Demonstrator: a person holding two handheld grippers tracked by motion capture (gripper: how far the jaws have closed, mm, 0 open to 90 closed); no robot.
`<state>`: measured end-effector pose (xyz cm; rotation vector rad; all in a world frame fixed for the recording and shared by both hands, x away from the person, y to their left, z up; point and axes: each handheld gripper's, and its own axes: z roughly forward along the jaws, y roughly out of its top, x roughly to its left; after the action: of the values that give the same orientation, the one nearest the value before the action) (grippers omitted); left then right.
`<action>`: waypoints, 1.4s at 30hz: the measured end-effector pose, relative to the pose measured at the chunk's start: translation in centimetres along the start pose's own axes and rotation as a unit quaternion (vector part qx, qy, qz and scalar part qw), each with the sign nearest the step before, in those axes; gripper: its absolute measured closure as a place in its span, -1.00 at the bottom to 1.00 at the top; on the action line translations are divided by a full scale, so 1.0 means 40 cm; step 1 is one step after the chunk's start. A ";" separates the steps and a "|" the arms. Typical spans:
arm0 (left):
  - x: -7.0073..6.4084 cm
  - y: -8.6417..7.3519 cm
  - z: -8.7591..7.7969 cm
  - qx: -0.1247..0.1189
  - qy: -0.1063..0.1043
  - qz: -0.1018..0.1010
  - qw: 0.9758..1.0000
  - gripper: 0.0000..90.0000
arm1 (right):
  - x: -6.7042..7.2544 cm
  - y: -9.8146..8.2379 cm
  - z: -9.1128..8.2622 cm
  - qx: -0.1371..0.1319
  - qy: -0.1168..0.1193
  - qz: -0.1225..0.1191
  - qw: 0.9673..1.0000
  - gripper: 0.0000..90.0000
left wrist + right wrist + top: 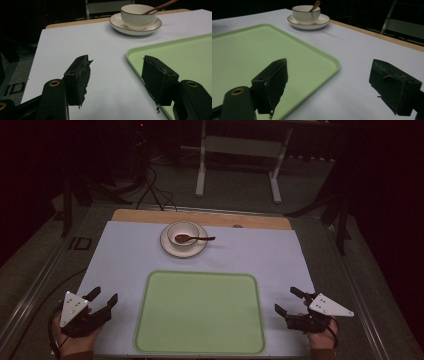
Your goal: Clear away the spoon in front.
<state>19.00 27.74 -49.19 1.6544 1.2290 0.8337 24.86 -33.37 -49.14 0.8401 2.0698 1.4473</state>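
A white bowl (183, 235) with a dark rim sits on a white saucer (170, 247) at the back of the table, and a brown wooden spoon (193, 238) rests in it with its handle pointing right. The bowl (138, 15) and saucer (120, 24) stand far ahead in the left gripper view, and the bowl (306, 13) far ahead in the right gripper view too. A pale green tray (200, 312) lies empty in the front middle. My left gripper (104, 301) stands open left of the tray. My right gripper (289, 301) stands open right of it. Both hold nothing.
A pale lilac mat (125, 250) covers the table, with a wooden strip (145, 216) along its back edge. Behind the table are a white desk frame (202, 170) and cables (155, 190) on the dark floor. A metal rail (35, 290) runs down the left side.
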 end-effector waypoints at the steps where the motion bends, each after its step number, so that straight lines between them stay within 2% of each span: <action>1: -0.001 0.000 0.002 0.000 0.000 0.001 1.000 -0.13 | -0.001 -0.001 0.002 0.003 -0.003 0.000 1.000 -0.67; 10: -0.005 0.004 0.034 0.009 -0.009 0.014 1.000 -0.13 | -0.001 -0.002 0.005 0.007 -0.011 -0.003 1.000 -0.67; 20: -0.007 0.007 0.029 0.003 -0.007 0.009 1.000 -0.13 | -0.002 -0.003 0.005 0.004 -0.012 -0.001 1.000 -0.67; 25: -0.010 0.018 0.031 0.003 -0.008 0.015 1.000 -0.14 | 0.002 -0.004 0.007 0.006 -0.011 -0.002 1.000 -0.67; 31: -0.011 0.044 0.051 0.007 -0.024 0.014 1.000 -0.11 | 0.001 -0.005 0.007 0.005 -0.011 0.000 1.000 -0.67; 36: -0.016 0.069 0.064 0.007 -0.021 0.022 1.000 -0.10 | 0.004 -0.004 0.009 0.007 -0.010 -0.003 1.000 -0.67; 42: -0.025 0.103 0.081 -0.001 -0.032 0.026 0.999 -0.08 | 0.003 -0.004 0.006 0.005 -0.011 0.000 1.000 -0.67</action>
<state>23.08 25.46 -46.62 1.7059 1.1452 0.8073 24.91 -33.16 -49.39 0.8553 2.0628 1.4223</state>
